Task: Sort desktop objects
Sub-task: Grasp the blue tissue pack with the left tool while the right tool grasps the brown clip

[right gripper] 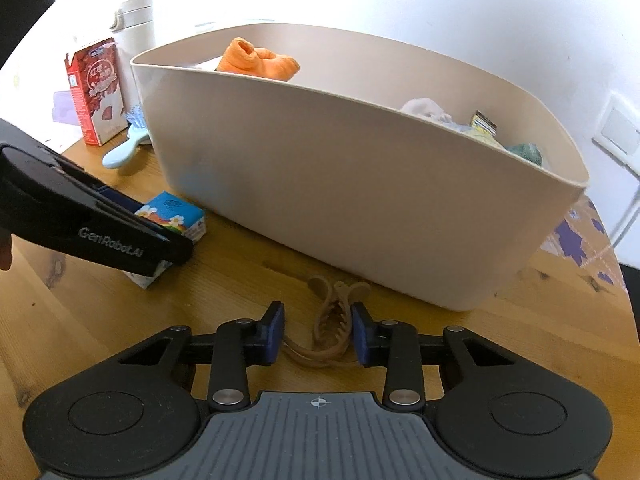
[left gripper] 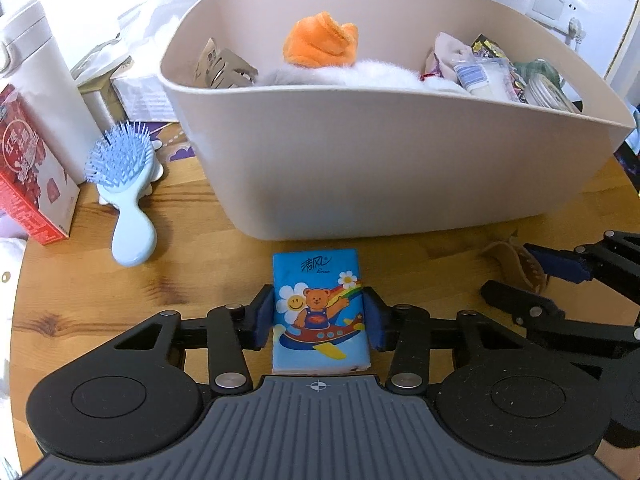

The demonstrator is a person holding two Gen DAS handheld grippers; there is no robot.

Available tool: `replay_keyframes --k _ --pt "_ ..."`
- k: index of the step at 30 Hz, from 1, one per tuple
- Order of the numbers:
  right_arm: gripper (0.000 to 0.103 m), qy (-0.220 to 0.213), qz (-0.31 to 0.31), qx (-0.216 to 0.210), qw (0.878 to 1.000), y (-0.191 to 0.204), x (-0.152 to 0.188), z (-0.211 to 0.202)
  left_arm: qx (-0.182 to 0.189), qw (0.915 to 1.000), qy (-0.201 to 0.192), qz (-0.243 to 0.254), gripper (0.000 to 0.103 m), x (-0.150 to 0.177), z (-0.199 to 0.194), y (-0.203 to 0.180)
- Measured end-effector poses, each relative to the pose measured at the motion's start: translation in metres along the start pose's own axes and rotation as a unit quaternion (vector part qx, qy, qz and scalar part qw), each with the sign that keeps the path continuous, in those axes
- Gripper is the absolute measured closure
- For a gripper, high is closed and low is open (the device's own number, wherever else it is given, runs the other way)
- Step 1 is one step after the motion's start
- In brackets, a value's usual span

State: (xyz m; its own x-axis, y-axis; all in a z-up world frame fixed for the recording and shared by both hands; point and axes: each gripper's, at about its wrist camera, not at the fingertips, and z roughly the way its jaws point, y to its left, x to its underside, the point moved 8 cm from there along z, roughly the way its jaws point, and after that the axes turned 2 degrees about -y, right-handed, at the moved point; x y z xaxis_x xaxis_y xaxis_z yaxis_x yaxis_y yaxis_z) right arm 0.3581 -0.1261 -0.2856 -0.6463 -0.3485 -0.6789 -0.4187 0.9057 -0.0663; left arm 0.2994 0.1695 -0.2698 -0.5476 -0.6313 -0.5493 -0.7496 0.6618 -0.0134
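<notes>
Tissue pack (left gripper: 320,312), blue with a bear in a plane, flat on the table (left gripper: 120,300), just in front of the bin (left gripper: 360,168), short end toward its wall. Clamped at its long sides by the left gripper (left gripper: 320,314): both blue pads (left gripper: 264,320) pressed against the wrapper, jaws about half closed, pack not lifted. Seen from the right wrist view as a small blue block under the black left finger, still on the wood.

Off to the right, near the bin's front wall, a tan hair clip (right gripper: 332,328), lying on the table with teeth facing the camera. Straddled by the right gripper (right gripper: 319,330): right pad against the clip's side, left pad meeting its lower loop, so gripped, jaws narrow, clip resting on the table.

Both grippers angled down at the tabletop, side by side, well clear of each other.

Behind them, the beige bin, partly filled: orange cloth (left gripper: 320,44) on top of something white and fluffy, a brown card piece at the left, packets (left gripper: 480,72) and a green item at the right end.

Left of the bin, a pale blue brush (left gripper: 124,184), bristles up, handle toward the camera. Beside that, a red carton (left gripper: 28,176) standing upright, and a white flask (left gripper: 44,80) behind it. Purple-patterned paper at the table's far edges.
</notes>
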Motion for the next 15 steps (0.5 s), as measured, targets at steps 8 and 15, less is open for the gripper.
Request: replay_keyframes --k 8,15 --pt "0.07 0.011 0.004 0.003 1.0 0.0 0.007 -0.012 0.008 0.9999 0.008 -0.002 0.057 0.019 -0.021 0.0" --pt "0.07 0.012 0.003 0.007 1.0 0.001 0.012 -0.028 0.014 0.9999 0.0 0.003 0.057 0.024 -0.04 0.001"
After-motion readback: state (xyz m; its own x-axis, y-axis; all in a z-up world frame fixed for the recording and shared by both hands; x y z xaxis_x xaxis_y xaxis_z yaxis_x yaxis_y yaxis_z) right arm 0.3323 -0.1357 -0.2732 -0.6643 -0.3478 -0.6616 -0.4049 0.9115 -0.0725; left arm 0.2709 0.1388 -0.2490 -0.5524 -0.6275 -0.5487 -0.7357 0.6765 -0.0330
